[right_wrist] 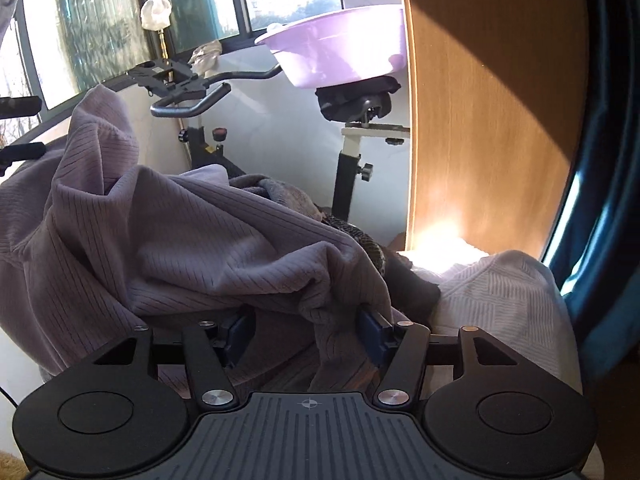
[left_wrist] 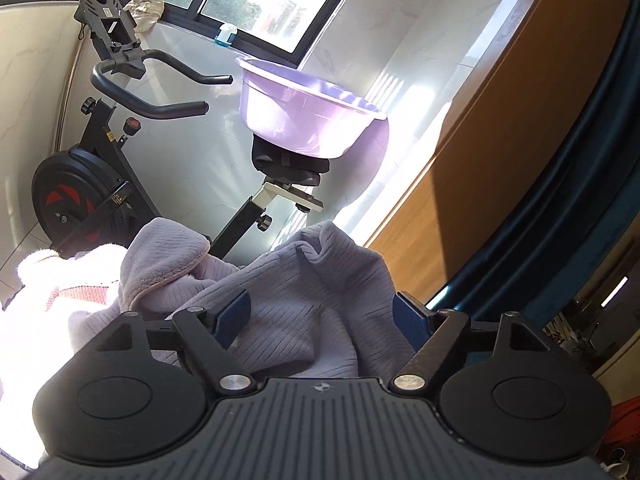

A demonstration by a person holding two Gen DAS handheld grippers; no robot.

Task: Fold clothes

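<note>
Clearly little of the fold is done: the lilac ribbed garment is seen bunched and crumpled, no flat panel, no straight crease, no squared edge anywhere. It is heaped in front of both grippers on what looks like a bed or pile of laundry, with a white textured cloth just beside it to the right and a pale pink fluffy item at its left in the left wrist view. The left gripper is held with its jaws wide apart; fabric lies between the blue pads but is not pinched. The right gripper is likewise spread, a fold of cloth draped over the right-hand pad, no clamping seen. Judged from this, the garment is released, and spreading, smoothing and every fold are left to do. The fabric is read as soft, thick, fleecy on the inside where a turned-over hem or cuff shows a lighter pile; narrow ribs run across the outer face. It is judged limp and likely to slump when lifted. Behind, an exercise bike with a purple basin on its saddle is noted.
</note>
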